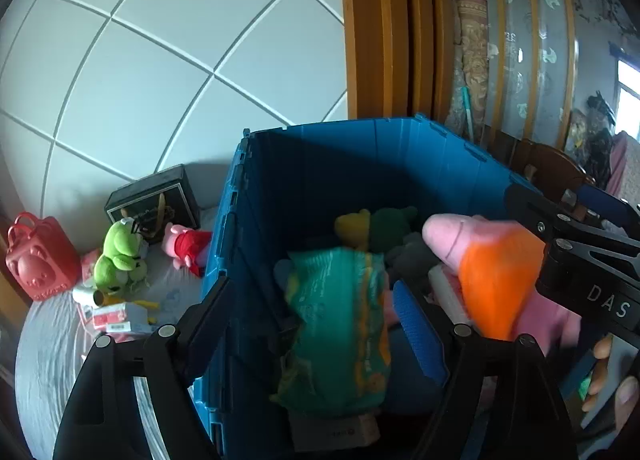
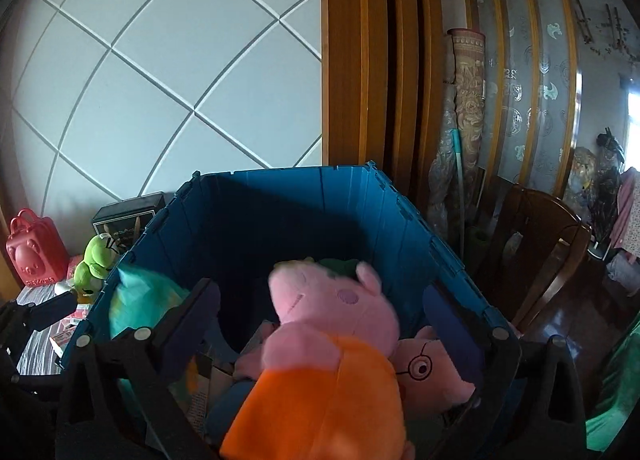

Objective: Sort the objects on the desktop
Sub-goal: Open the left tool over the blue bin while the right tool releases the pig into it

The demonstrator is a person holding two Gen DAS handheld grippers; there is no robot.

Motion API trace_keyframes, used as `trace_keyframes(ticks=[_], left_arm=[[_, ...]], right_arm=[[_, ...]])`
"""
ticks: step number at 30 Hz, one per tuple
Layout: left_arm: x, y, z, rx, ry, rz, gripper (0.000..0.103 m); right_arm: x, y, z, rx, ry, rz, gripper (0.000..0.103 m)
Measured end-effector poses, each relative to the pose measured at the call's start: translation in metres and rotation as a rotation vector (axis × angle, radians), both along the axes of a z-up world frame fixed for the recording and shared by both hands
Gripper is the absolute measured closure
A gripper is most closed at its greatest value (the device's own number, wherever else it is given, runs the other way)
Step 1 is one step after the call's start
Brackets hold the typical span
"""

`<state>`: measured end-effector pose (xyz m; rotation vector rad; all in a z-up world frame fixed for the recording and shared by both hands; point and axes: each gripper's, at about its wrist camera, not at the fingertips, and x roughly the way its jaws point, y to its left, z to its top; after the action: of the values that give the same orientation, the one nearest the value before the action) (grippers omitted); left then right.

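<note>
A blue crate (image 1: 340,164) stands on the table and holds several toys; it also fills the right wrist view (image 2: 280,212). My left gripper (image 1: 316,324) is open over the crate, and a blurred green packet (image 1: 340,324) hangs between its fingers. My right gripper (image 2: 320,324) is open over the crate, and a pink pig plush in an orange dress (image 2: 332,340) sits between its fingers, apart from them. That plush shows at the right of the left wrist view (image 1: 488,260). A second pig plush with glasses (image 2: 432,372) lies in the crate.
Left of the crate on the grey cloth lie a green frog plush (image 1: 120,256), a small pig plush in red (image 1: 186,246), a red bear-shaped bag (image 1: 40,260), a black box (image 1: 156,196) and small cartons (image 1: 116,318). A wooden chair (image 2: 540,244) stands at the right.
</note>
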<state>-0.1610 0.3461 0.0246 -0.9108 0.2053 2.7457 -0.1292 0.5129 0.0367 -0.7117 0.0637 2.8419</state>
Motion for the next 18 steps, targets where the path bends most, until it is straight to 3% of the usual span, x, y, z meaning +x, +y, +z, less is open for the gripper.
trace_keyframes(ticks=[10,18], left_arm=[[-0.002,-0.037,-0.001,0.029,0.017,0.037,0.022],[0.008,-0.108,0.008,0.075,0.047,0.09,0.021]], right_arm=[[0.0,-0.01,-0.001,0.012,-0.021,0.018,0.0],[0.009,-0.059,0.014,0.031,0.015,0.051,0.0]])
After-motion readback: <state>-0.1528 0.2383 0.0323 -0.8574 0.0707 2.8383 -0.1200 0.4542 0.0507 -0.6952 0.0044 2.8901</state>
